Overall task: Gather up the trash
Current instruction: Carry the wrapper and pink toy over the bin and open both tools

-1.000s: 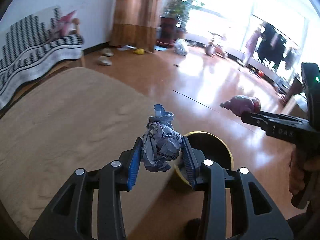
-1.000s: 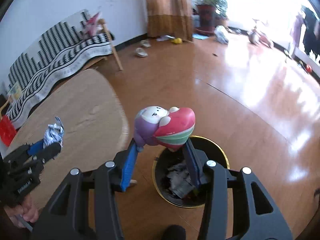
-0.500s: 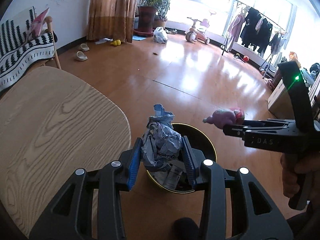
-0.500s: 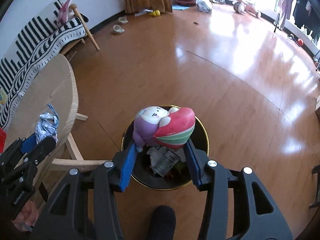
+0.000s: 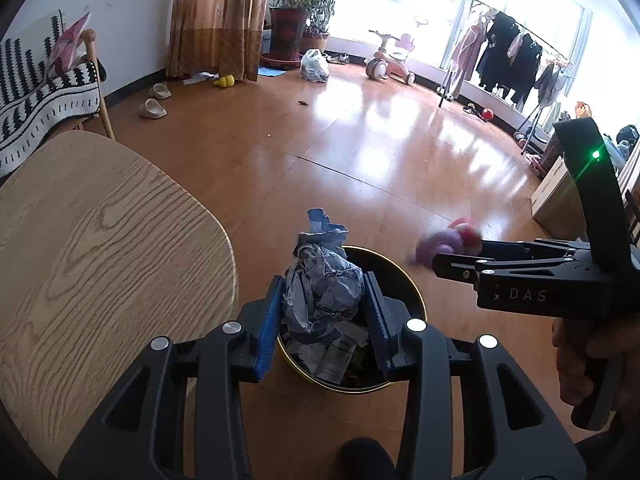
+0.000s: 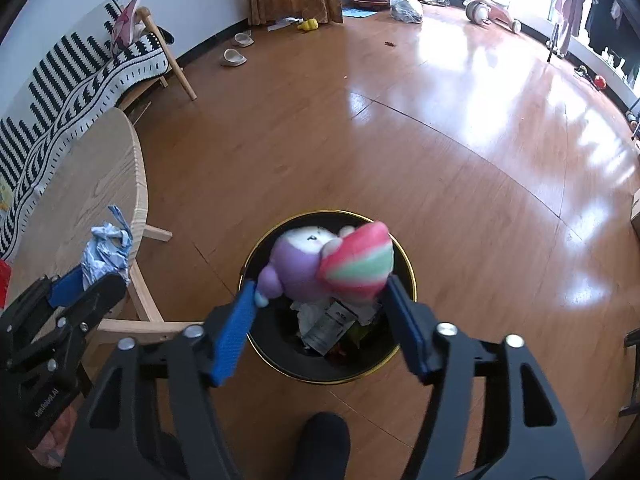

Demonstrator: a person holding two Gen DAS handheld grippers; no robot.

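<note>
Above the black bin (image 6: 326, 374), the right gripper (image 6: 320, 300) has just been opening, releasing the squishy toy (image 6: 332, 264); the left gripper (image 5: 324, 312), clenching crumpled paper (image 5: 322, 284), should centre before letting go.

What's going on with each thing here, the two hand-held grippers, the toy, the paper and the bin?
Left hand-held gripper: shut on the paper wad.
Paper wad: crumpled, held above the bin.
Right hand-held gripper: jaws just opened, pads clear of the toy.
Toy: blurred, loose between the jaws, over the bin.
Bin: upright on the floor, open, partly filled with trash.
</note>
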